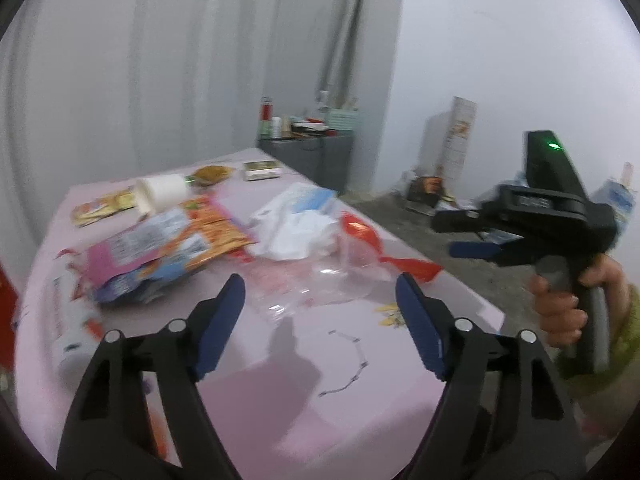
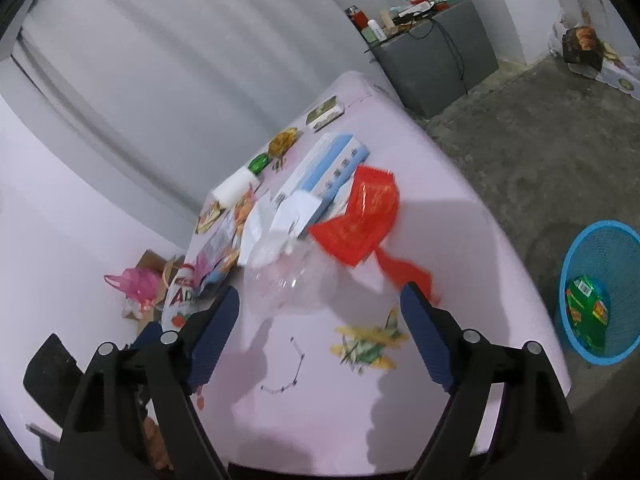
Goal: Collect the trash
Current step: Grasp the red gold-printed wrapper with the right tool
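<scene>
Trash lies heaped on a pink table (image 1: pixel 280 380): snack wrappers (image 1: pixel 160 248), crumpled white paper (image 1: pixel 296 232), a red plastic bag (image 1: pixel 360 232) and a clear plastic bag (image 1: pixel 320 276). My left gripper (image 1: pixel 320 284) stands open just short of the clear bag, with nothing between its fingers. A hand (image 1: pixel 560 308) holds my right gripper (image 1: pixel 444 232) beyond the table's right edge. In the right wrist view, that gripper (image 2: pixel 320 290) is open over the table, before the clear bag (image 2: pixel 288 284) and the red bag (image 2: pixel 360 216). A yellow-green wrapper (image 2: pixel 368 344) lies flat near its right finger.
A blue wastebasket (image 2: pixel 600 292) holding a green wrapper (image 2: pixel 586 308) stands on the floor right of the table. A toilet roll (image 1: pixel 160 192), a blue-white box (image 2: pixel 332 168) and a white bottle (image 1: pixel 68 320) are on the table too. A grey cabinet (image 2: pixel 432 60) stands behind.
</scene>
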{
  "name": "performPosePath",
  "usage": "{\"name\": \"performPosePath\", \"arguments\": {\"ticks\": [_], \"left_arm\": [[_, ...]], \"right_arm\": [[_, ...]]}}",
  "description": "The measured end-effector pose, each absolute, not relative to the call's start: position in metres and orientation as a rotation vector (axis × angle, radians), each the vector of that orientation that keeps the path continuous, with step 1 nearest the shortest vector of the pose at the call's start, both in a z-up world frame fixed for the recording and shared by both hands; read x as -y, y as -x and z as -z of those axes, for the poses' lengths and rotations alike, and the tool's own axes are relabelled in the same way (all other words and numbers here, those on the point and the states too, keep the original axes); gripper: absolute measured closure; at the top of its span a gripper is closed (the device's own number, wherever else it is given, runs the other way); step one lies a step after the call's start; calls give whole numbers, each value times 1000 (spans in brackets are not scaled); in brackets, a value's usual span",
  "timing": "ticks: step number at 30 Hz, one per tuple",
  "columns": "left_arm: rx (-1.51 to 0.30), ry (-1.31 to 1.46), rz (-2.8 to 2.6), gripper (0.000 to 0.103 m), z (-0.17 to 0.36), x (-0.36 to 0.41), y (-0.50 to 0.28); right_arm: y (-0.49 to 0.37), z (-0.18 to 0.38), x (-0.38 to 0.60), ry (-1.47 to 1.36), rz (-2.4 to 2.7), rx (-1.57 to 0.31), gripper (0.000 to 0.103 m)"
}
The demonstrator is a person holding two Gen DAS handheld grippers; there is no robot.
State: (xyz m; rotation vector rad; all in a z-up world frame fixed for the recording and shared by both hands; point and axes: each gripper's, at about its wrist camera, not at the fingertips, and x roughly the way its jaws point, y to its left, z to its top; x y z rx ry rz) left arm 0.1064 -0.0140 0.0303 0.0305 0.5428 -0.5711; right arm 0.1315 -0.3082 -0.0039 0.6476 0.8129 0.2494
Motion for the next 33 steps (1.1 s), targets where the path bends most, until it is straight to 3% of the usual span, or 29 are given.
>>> {"name": "performPosePath", "arguments": {"ticks": [6, 12, 15, 19, 21, 26, 28, 33], "left_arm": [[-658, 111, 702, 33, -21, 36, -146], [-744, 174, 699, 50, -6, 50, -176], [-745, 158, 686, 54, -4, 57, -178], [-765, 145, 665, 71, 0, 60, -183], [-776, 146, 659, 85, 2, 60, -184], [-765, 142, 681, 102, -2, 58, -177], [-749, 130, 690, 103, -6, 58, -171], [-728, 96, 698, 103, -12, 58, -156]], "right_arm": [[-181, 17, 325, -672, -237, -854, 25], [-235, 38, 322, -563, -206, -927, 25], [-251, 44, 306, -407, -215, -957, 25], [-256, 52, 286, -230, -187, -975, 25], [-254, 52, 281, -194, -183, -980, 26], [-240, 52, 277, -145, -135, -995, 58], [-233, 52, 276, -145, -130, -998, 71], [-213, 54, 275, -187, -156, -993, 84]]}}
